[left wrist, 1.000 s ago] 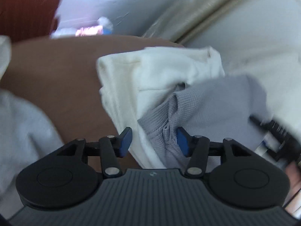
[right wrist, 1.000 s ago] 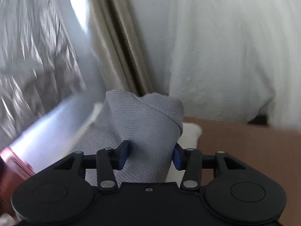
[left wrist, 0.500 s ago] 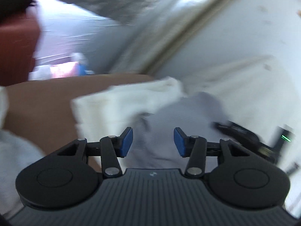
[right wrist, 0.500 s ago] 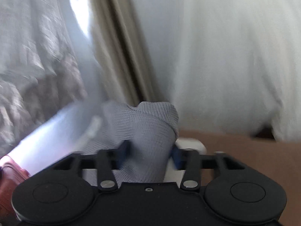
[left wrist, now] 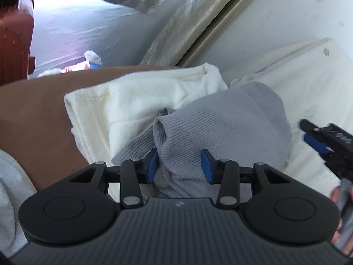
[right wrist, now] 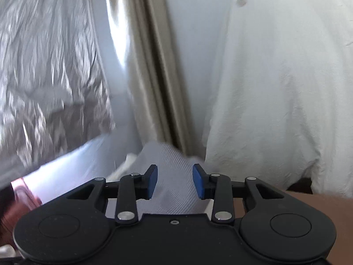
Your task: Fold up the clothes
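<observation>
A grey knit garment lies bunched on top of a folded white towel on the brown table. My left gripper is open, its blue pads on either side of a grey fold, which sits loose between them. My right gripper is open too, above the same grey garment; it also shows at the right edge of the left wrist view, beside the garment.
A light grey garment lies at the table's left edge. A white cloth-covered surface rises behind the table. A red-brown suitcase, crinkled silver sheeting and a beige curtain stand beyond.
My right gripper has opened and let the grey garment drop out of its jaws. My left gripper has moved forward over the garment, so that a grey fold now sits between its pads.
</observation>
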Tool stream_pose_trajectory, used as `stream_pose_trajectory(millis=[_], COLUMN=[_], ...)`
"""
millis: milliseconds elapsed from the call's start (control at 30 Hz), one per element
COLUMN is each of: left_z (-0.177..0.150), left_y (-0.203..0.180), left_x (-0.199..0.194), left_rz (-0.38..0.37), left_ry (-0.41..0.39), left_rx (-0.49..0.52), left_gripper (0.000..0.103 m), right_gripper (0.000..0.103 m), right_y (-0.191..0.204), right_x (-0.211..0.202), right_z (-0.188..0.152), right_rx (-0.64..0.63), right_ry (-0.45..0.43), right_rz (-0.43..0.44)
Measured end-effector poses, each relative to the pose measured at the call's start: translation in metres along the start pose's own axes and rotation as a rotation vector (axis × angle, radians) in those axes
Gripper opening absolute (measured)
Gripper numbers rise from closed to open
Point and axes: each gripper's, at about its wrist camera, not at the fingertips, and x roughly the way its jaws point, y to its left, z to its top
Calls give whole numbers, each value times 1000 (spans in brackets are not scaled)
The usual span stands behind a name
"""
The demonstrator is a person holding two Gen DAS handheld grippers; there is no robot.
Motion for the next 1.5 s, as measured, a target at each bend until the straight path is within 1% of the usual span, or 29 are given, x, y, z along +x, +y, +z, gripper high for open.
stream_pose_trajectory(millis=[100, 167, 200, 267, 333, 400, 500, 533, 567, 633, 700, 767, 800, 867, 900, 967, 1067, 1167, 1233, 1333, 1400, 1500], left_z=[1, 1, 0, -2, -2, -1, -1, 0, 0, 1, 1, 1, 1, -3, -7, -17, -39, -60, -74, -94, -109, -125], left_y=[4, 6, 7, 7, 5, 3, 0, -4, -7, -15, -29, -41, -45, -49, -51, -55, -69, -83, -89, -97, -98, -92], left_x=[1, 2, 2, 4, 4, 4, 3, 1, -1, -7, -19, -40, -51, -75, -84, -99, -113, -129, -145, -165, -178, -195], left_rz=[-22, -28, -38, -53, -47, -27, -4, 0, 5, 18, 45, 48, 45, 38, 46, 75, 140, 167, 172, 175, 169, 173], left_ry=[14, 10, 11, 16, 20, 27, 30, 32, 34, 40, 75, 92, 86, 62, 65, 83, 110, 118, 81, 23, 1, 9], left_rx=[-6, -11, -17, -18, -3, 25, 52, 67, 83, 123, 195, 256, 278, 316, 334, 370, 483, 567, 599, 656, 697, 660], left_gripper=[40, 39, 39, 39, 39, 39, 42, 42, 43, 47, 58, 64, 69, 76, 79, 79, 79, 79, 79, 79, 79, 83], right_gripper=[41, 40, 41, 41, 47, 70, 72, 72, 73, 73, 73, 73, 73, 73, 73, 73, 74, 75, 75, 75, 77, 78], right_y=[3, -3, -5, -14, -23, -26, -22, -17, -11, 11, 34, 59, 66, 79, 85, 95, 109, 120, 125, 132, 134, 133], right_x=[25, 47, 55, 66, 67, 60, 29, 17, 1, -28, -52, -77, -89, -112, -124, -144, -169, -190, -204, -229, -245, -260], right_z=[-12, -18, -24, -32, -34, -32, -32, -34, -38, -44, -48, -52, -52, -54, -54, -53, -56, -61, -66, -80, -90, -102], right_rx=[-12, 0, 19, 95, 147, 179, 247, 250, 238, 186, 116, 62, 55, 45, 48, 25, -51, -93, -107, -105, -102, -119], right_ry=[38, 77, 96, 120, 122, 134, 131, 130, 132, 143, 155, 182, 192, 210, 212, 214, 202, 193, 194, 228, 228, 228], right_rz=[-71, -133, -159, -169, -160, -175, -182, -191, -205, -223, -224, -215, -207, -194, -194, -194, -211, -231, -251, -309, -332, -373])
